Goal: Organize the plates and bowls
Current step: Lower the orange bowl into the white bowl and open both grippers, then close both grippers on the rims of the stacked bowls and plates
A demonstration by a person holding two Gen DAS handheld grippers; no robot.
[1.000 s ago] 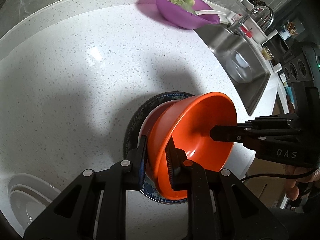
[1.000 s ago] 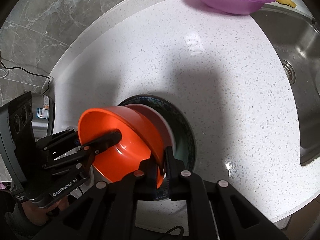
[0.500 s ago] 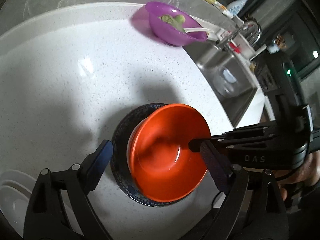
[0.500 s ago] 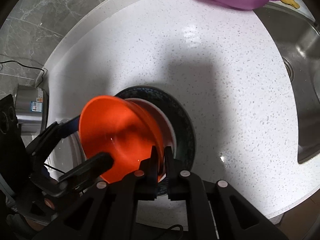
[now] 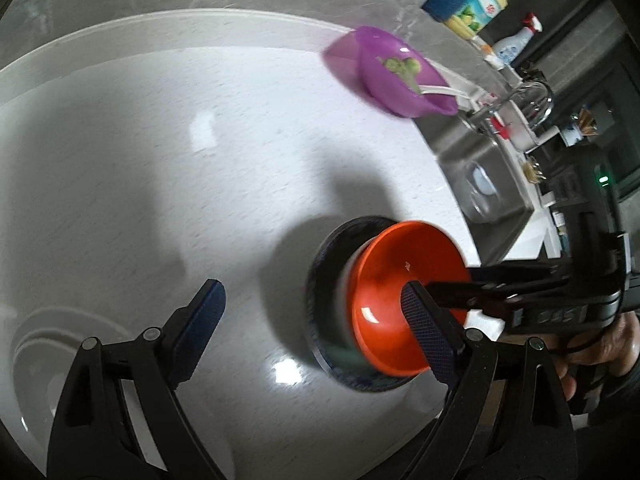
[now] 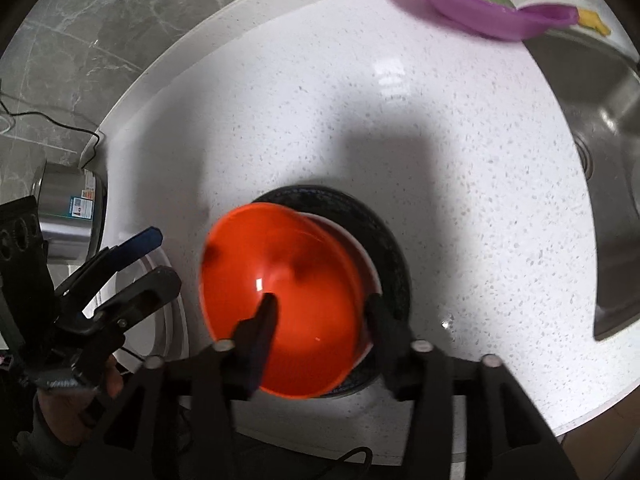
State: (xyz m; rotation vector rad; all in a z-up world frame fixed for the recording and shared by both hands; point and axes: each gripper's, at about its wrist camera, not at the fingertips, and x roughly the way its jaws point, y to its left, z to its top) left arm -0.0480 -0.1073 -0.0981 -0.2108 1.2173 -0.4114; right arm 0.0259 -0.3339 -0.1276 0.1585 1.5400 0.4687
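Both the left gripper (image 5: 316, 328) and right gripper (image 6: 322, 312) have let go wide, leaving the orange bowl (image 6: 280, 300) stacked on the dark plate (image 6: 390, 256).

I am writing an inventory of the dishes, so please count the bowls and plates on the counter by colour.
Orange bowl: 1
Purple bowl: 1
White bowl under the orange one: 1
Dark patterned plate: 1
White plates, stacked: at least 2, blurred
Total: at least 6
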